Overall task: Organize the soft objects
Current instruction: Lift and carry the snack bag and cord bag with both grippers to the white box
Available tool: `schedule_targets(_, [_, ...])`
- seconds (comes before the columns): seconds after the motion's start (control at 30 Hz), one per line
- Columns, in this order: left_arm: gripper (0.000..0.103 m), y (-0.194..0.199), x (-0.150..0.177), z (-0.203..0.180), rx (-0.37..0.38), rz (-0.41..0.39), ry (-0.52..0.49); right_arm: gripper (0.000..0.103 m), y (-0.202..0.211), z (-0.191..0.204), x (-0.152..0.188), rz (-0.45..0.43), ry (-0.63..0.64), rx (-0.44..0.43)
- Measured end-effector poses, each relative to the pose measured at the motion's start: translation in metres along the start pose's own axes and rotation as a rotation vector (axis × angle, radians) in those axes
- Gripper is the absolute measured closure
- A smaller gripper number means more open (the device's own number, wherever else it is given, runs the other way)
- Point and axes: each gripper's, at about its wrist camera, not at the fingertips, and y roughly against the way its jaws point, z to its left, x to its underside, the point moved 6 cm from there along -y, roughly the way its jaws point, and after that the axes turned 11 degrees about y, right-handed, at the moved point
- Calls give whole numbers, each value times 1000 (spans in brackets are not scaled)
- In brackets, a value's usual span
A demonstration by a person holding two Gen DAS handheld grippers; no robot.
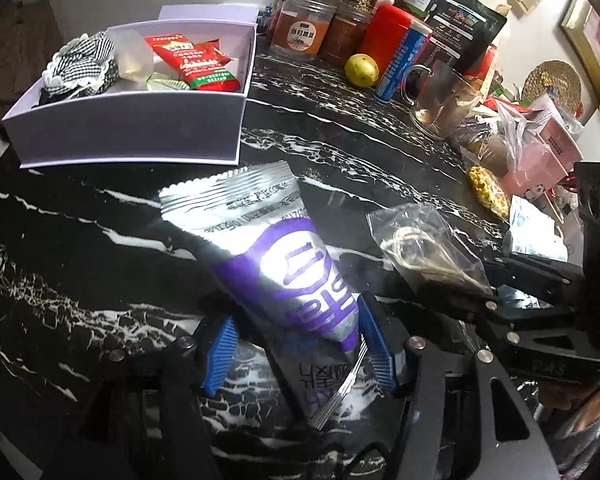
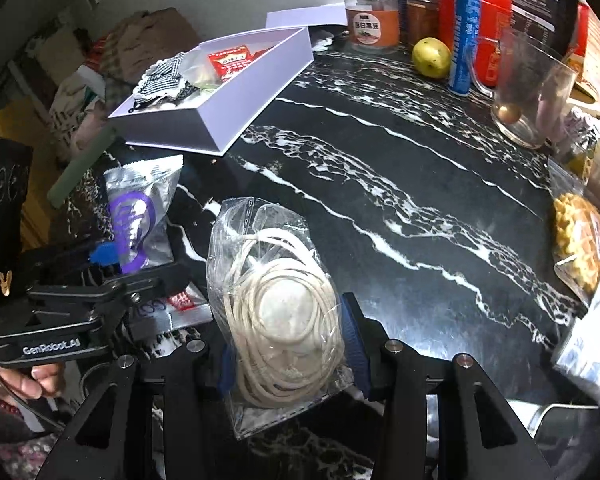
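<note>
The silver and purple snack packet [image 1: 284, 264] sits between the blue pads of the left gripper [image 1: 296, 344], whose jaws stand fairly wide with the packet slanting through the gap; the right pad touches the packet's edge, while the left pad looks apart from it, so whether the grip is firm cannot be told. The packet appears lifted off the black marble table [image 1: 100, 280], its crimped top pointing toward the white box [image 1: 140, 132] at the far left. On the near right, the right gripper [image 2: 292, 356] has its jaws closed about the clear bag of coiled white cord [image 2: 280, 304], pads pressing both sides of the bag. The box already holds a checked cloth [image 1: 80, 64], red sachets [image 1: 196, 62] and a small clear pouch [image 1: 132, 54], so the free space looks to be at its right end. The main risk appears to be the slick foil packet sliding or pivoting out of a loose hold on the way to the box. The cord bag is also slippery, and the cord could shift inside it. The two grippers are close together and could knock each other if both head for the box at once. Further right stand a glass mug [image 2: 532, 92], a yellow fruit [image 2: 431, 57], a blue tube [image 2: 466, 36] and jars [image 1: 302, 26]; a wide swing of the right gripper could tip the mug or roll the fruit.
</note>
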Motion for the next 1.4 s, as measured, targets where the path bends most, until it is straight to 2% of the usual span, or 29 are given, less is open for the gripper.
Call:
schedule_targets(0.13, [47, 1, 0, 1, 17, -24, 2, 58, 1, 1, 2, -10, 0, 0])
schedule_targets(0.23, [55, 1, 0, 2, 9, -31, 2, 58, 1, 0, 2, -24, -4, -8])
schedule_targets(0.3, [56, 2, 0, 4, 17, -35, 22, 58, 2, 1, 3, -39, 0, -20])
schedule_targets(0.47, [57, 5, 0, 6, 9, -38, 43, 58, 5, 0, 4, -78, -15, -49])
schedule_targets(0.87, [57, 34, -4, 1, 6, -93, 22, 59, 28, 10, -7, -168, -6, -68])
schedule_targets(1.2, [57, 75, -25, -2, -2, -186, 0, 59, 53, 23, -31, -246, 43, -85])
schedule_targets(1.4, [57, 103, -45, -7, -6, -267, -9, 59, 73, 33, -59, -313, 106, -89])
